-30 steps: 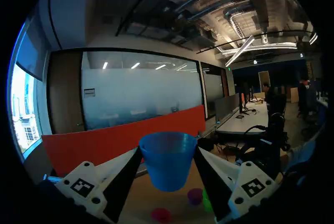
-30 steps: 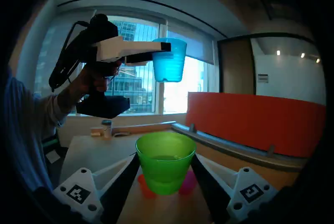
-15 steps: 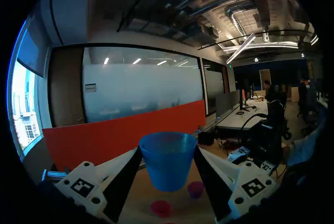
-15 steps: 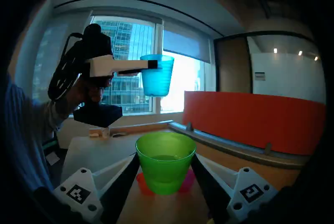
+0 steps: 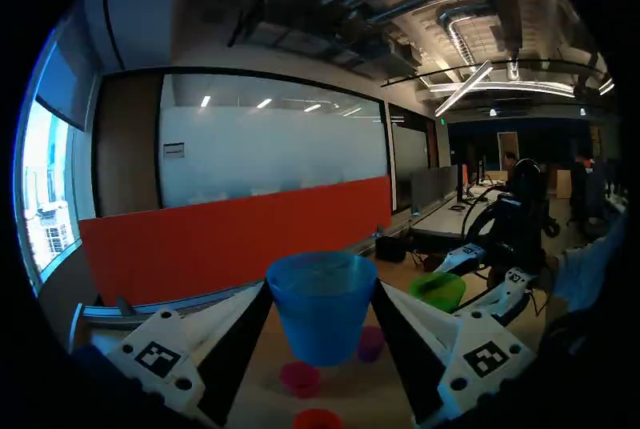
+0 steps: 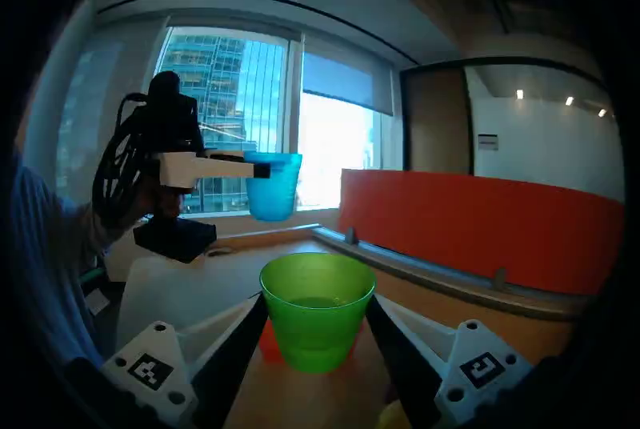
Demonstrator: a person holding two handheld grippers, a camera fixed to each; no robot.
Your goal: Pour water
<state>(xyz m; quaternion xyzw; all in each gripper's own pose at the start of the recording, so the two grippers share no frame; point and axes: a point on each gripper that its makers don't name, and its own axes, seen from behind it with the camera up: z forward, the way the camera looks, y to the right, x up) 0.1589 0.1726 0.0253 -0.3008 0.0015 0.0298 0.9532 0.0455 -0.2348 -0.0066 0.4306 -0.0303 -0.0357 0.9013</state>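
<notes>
Over the last 1 s the left tongs [image 5: 322,289] have come down. In the right gripper view the blue cup [image 6: 272,186] they carry hangs lower and farther left than before. In the left gripper view the green cup [image 5: 438,290] has come into sight at the right. Both pairs stay clenched, the left tongs on the blue cup and the right tongs [image 6: 318,305] on the green cup, and each cup is upright. Below them is the wooden bench [image 6: 320,397], where a red cup [image 5: 318,419], a pink cup [image 5: 302,377] and a purple cup [image 5: 370,342] stand. Behind the bench runs an orange partition [image 5: 240,237], then a frosted glass wall [image 5: 272,149] and tall windows [image 6: 232,109]. A shallow level of water shows in the green cup; how full the blue cup is cannot be told.
</notes>
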